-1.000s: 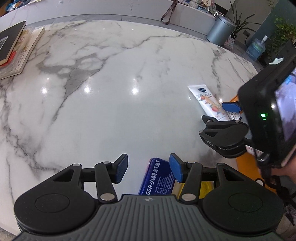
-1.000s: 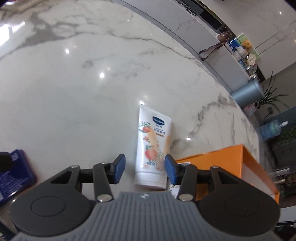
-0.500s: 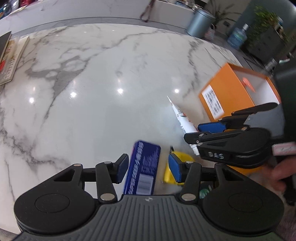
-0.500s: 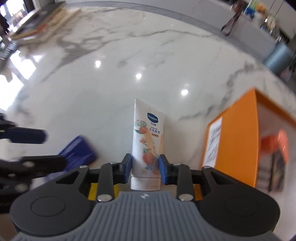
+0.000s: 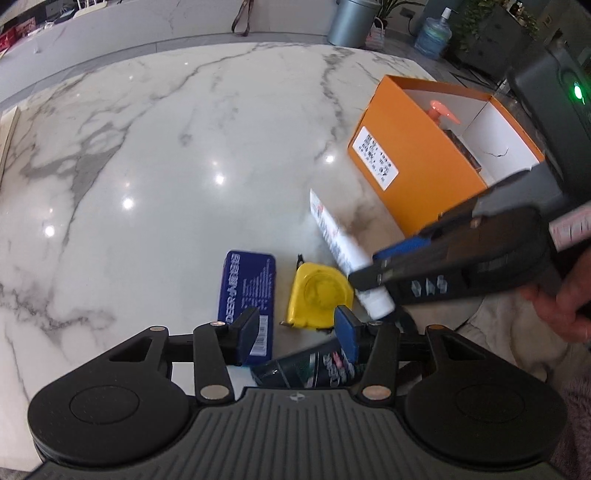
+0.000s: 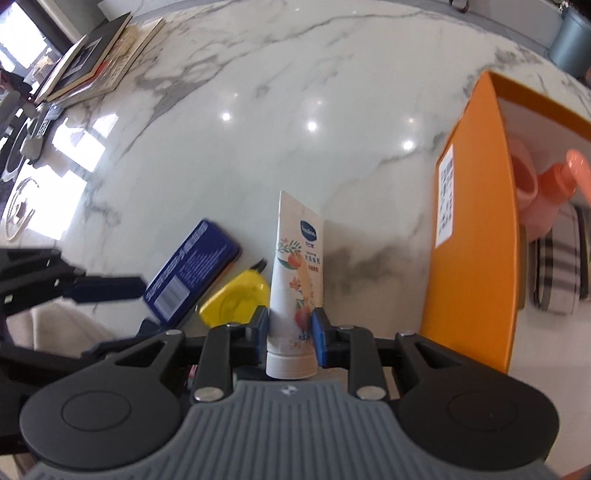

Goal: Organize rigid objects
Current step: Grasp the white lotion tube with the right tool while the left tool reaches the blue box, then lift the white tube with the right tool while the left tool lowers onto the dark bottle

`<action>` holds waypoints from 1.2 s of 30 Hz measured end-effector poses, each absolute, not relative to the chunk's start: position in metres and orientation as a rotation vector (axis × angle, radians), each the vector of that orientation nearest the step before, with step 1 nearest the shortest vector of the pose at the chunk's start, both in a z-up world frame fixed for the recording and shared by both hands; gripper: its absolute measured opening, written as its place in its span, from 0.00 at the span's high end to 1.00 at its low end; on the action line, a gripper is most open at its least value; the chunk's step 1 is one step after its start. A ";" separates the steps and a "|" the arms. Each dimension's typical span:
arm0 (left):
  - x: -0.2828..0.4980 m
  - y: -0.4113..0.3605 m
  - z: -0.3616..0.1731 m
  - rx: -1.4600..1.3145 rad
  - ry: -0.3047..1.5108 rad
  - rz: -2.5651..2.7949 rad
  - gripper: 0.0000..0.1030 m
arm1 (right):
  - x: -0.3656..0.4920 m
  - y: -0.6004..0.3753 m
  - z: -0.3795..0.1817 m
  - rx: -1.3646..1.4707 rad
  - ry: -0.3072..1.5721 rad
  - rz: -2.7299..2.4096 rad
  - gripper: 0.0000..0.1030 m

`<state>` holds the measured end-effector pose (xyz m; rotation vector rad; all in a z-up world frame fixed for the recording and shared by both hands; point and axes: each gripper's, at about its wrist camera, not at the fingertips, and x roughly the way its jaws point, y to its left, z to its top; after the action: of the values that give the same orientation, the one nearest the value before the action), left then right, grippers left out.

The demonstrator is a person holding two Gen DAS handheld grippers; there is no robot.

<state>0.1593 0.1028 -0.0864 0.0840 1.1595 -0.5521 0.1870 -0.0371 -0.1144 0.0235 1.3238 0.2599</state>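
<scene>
My right gripper [image 6: 290,334] is shut on a white lotion tube [image 6: 295,273] near its cap and holds it off the marble table; the tube also shows in the left wrist view [image 5: 341,251]. My left gripper [image 5: 295,338] is open and empty above a blue tin [image 5: 247,291], a yellow tape measure [image 5: 317,291] and a dark tube [image 5: 306,369]. The tin [image 6: 192,267] and the tape measure [image 6: 234,302] lie left of the held tube. An open orange box [image 5: 410,158] stands at the right, also in the right wrist view [image 6: 472,229].
The orange box holds a pink pump bottle [image 6: 546,188] and a plaid pouch [image 6: 561,266]. Books [image 6: 96,62] are stacked at the table's far left. A grey bin [image 5: 352,16] and a water jug [image 5: 432,37] stand beyond the table.
My right gripper has shut on the lotion tube and lifted it off the table. My left gripper has drawn back, bringing the tin, tape measure and dark tube into view.
</scene>
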 end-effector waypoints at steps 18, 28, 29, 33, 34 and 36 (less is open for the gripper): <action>0.163 0.092 -0.086 0.159 1.186 -0.554 0.58 | 0.211 -0.035 -0.134 -0.008 1.288 0.208 0.66; 0.136 0.068 -0.068 0.378 1.122 -0.763 0.56 | 0.186 -0.040 -0.090 -0.009 1.161 0.282 0.67; 0.133 0.063 -0.069 0.417 1.117 -0.789 0.53 | 0.181 -0.042 -0.084 0.004 1.155 0.293 0.67; 0.123 0.045 -0.082 0.559 1.128 -0.874 0.47 | 0.154 -0.051 -0.068 0.047 1.135 0.331 0.67; 0.122 0.041 -0.086 0.590 1.130 -0.883 0.47 | 0.146 -0.054 -0.065 0.053 1.131 0.336 0.67; 0.120 0.035 -0.096 0.651 1.146 -0.896 0.47 | 0.131 -0.061 -0.063 0.063 1.127 0.338 0.66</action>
<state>0.1195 0.0355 -0.0960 0.6512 1.1462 -0.8962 0.1309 -0.0609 -0.0634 0.0631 1.1272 0.3380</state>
